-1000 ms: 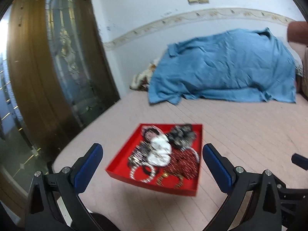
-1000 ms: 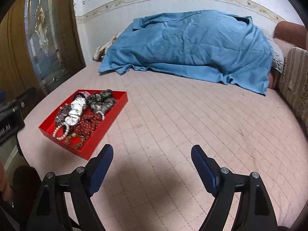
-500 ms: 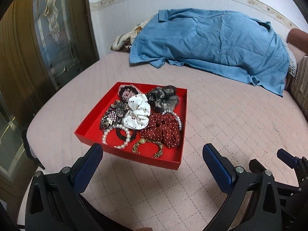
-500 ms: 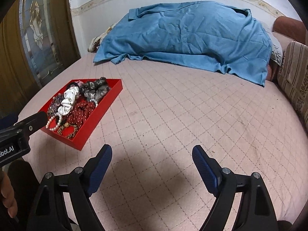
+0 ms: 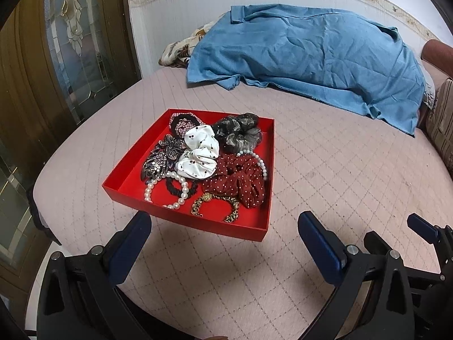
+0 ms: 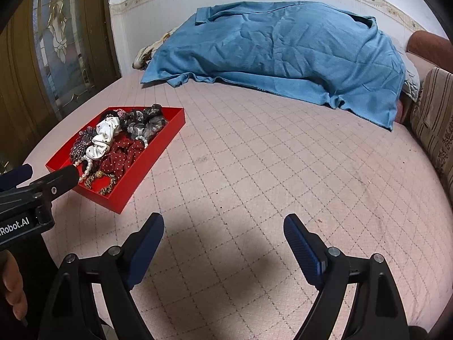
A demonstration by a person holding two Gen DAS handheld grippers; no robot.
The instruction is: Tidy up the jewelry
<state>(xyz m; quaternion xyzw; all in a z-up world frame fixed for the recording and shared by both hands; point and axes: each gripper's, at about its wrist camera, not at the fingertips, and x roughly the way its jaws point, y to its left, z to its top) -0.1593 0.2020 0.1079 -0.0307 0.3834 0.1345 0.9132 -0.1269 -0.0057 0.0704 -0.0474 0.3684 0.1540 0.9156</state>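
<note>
1. The red tray [image 5: 259, 175] is a shallow square box with straight cardboard-like walls. It lies on the bed [image 5: 325, 175], whose pink cover is quilted in a diamond pattern. In the left wrist view the tray is in the centre; in the right wrist view it is at the middle left.
2. Inside the tray lie soft fabric scrunchies: a white scrunchie [image 5: 199, 153] with small dark prints, a dark red dotted scrunchie [image 5: 240, 181] and a grey shiny scrunchie [image 5: 240, 131]. A round pearl bracelet [image 5: 167, 189] and a glittering brooch [image 5: 162, 158] lie at the tray's left side.
3. The left gripper [image 5: 223, 236] has its jaws wide open just before the tray's near wall, with nothing between them.
4. The right gripper [image 6: 223, 233] also has open jaws, over bare bed cover.
5. Only the right wrist view shows a hand [image 6: 12, 289] at the lower left edge.
6. A wrinkled blue blanket [image 5: 311, 56] covers the far part of the bed.
</note>
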